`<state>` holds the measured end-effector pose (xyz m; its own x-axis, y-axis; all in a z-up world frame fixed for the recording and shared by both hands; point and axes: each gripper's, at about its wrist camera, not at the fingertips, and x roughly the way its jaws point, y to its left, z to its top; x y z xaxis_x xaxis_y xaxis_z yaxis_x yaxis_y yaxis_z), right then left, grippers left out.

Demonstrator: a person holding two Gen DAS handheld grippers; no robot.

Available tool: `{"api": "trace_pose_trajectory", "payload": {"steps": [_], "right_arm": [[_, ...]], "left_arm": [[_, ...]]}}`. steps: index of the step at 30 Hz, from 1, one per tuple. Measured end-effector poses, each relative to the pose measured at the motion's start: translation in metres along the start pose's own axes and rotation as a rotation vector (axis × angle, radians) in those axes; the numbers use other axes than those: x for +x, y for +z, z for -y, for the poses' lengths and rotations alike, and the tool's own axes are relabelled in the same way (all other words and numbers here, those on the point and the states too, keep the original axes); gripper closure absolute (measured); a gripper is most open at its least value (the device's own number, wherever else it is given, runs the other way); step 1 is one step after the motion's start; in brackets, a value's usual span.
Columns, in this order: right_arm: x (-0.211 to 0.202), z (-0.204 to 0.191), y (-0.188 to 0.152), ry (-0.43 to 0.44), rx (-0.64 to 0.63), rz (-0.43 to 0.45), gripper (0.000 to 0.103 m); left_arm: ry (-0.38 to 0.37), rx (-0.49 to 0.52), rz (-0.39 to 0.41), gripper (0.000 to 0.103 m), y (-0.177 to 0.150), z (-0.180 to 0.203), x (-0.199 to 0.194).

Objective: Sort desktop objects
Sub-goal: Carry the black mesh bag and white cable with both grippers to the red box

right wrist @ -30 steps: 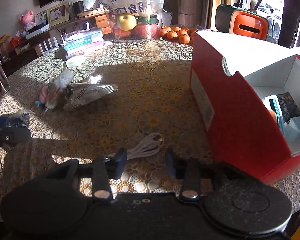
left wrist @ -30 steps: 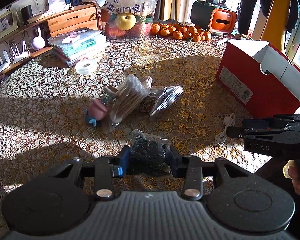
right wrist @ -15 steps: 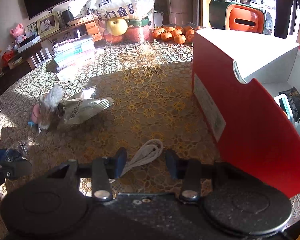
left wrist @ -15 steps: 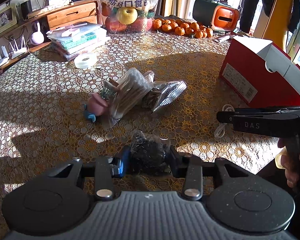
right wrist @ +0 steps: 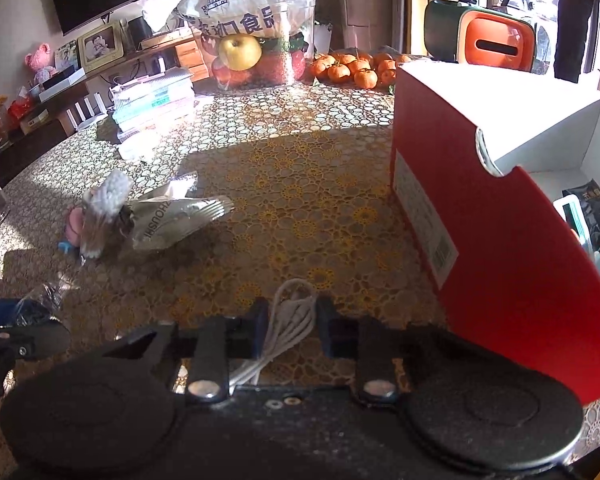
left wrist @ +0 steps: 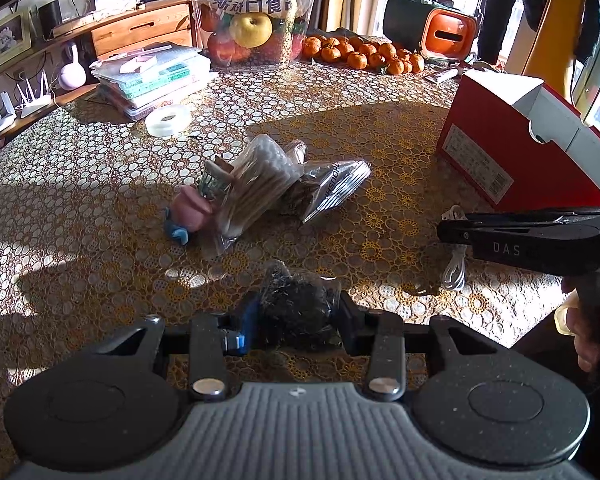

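Note:
My left gripper (left wrist: 296,322) is shut on a small clear bag of black stuff (left wrist: 296,300), held just above the patterned tablecloth. A coiled white cable (right wrist: 296,308) lies on the cloth between the fingers of my right gripper (right wrist: 294,322). Its jaws are closing around the cable, and a thin gap still shows at the left pad. Seen from the left wrist view, the right gripper (left wrist: 452,232) hangs over the cable (left wrist: 454,268), with a hand on its handle. The open red box (right wrist: 480,240) stands just right of it with several items inside.
Mid-table lies a pile: a cotton swab bag (left wrist: 256,184), a silver packet (left wrist: 332,188) and a pink toy (left wrist: 190,210). Further back are a tape roll (left wrist: 167,119), stacked books (left wrist: 152,76), a fruit bowl (left wrist: 256,40), tangerines (left wrist: 364,54) and an orange-green box (left wrist: 432,32).
The right gripper has moved in over the white cable, which now lies between its fingers, and its jaws have narrowed. The left gripper still holds its bag in the same place.

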<state>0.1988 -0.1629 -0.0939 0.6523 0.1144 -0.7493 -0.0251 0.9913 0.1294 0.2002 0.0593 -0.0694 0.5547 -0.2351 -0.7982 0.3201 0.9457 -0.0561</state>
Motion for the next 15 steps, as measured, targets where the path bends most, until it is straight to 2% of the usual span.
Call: {"api": "trace_pose_trajectory", "payload": {"steps": [15], "right_arm": [[-0.057, 0.0, -0.001, 0.076, -0.081, 0.033, 0.079]], "left_arm": [[0.0, 0.039, 0.026, 0.064, 0.003, 0.03, -0.034]]}}
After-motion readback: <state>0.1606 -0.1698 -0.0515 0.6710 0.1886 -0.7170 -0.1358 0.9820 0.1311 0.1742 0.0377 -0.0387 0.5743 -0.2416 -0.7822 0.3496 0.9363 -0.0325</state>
